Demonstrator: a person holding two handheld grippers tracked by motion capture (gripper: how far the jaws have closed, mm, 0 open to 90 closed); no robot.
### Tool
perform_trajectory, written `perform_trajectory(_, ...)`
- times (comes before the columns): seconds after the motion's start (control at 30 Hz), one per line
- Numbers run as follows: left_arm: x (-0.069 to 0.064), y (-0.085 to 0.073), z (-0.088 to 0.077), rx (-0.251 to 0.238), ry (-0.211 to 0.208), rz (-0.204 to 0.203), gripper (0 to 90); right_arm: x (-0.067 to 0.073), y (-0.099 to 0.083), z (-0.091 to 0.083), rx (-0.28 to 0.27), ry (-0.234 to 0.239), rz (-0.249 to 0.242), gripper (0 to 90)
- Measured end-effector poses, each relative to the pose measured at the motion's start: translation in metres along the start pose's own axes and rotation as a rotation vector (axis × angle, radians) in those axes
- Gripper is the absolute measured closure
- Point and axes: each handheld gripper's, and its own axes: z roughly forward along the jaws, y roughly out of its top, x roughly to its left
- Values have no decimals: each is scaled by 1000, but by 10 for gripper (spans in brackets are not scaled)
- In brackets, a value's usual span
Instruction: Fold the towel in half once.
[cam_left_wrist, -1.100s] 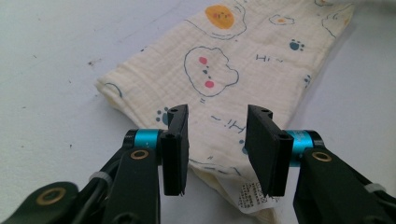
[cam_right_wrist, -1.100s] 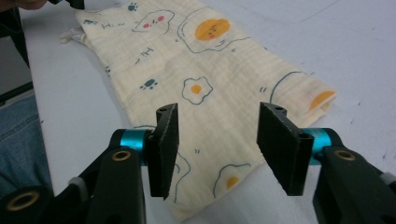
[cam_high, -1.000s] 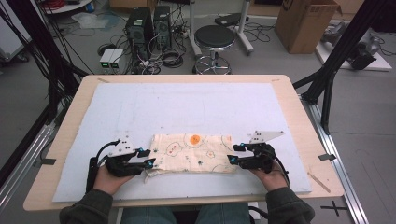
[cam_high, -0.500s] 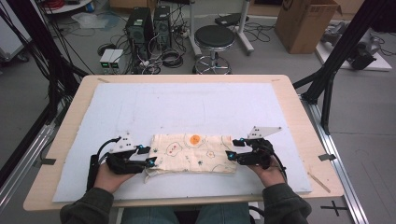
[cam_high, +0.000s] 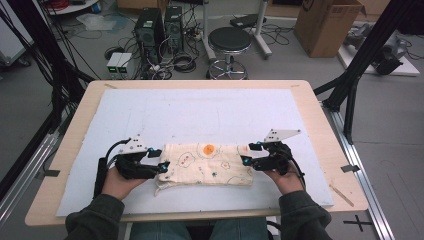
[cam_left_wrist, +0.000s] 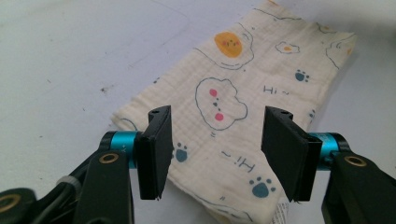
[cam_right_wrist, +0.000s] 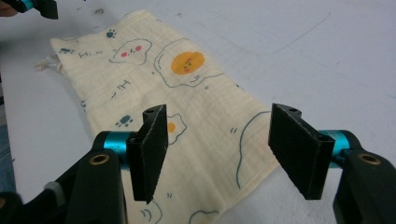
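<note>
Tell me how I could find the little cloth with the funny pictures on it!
Look at the wooden table with the big white mat on top. Near the edge closest to the person, between the left claw and the right claw, lies a folded cream cloth. It is the one soft thing there, printed with fried eggs, blue paw prints and "Hi".

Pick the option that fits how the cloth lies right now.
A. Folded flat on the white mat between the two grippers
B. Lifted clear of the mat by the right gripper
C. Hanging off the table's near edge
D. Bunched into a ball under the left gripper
A: the cloth lies flat as a folded strip on the mat, with the left gripper and right gripper at its ends, jaws open.
</note>
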Motion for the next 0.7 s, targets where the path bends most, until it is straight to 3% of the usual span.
perform_trajectory(0.7,18,24,4,12,9,-33,411,-14,19,-3,2,-28,3,377)
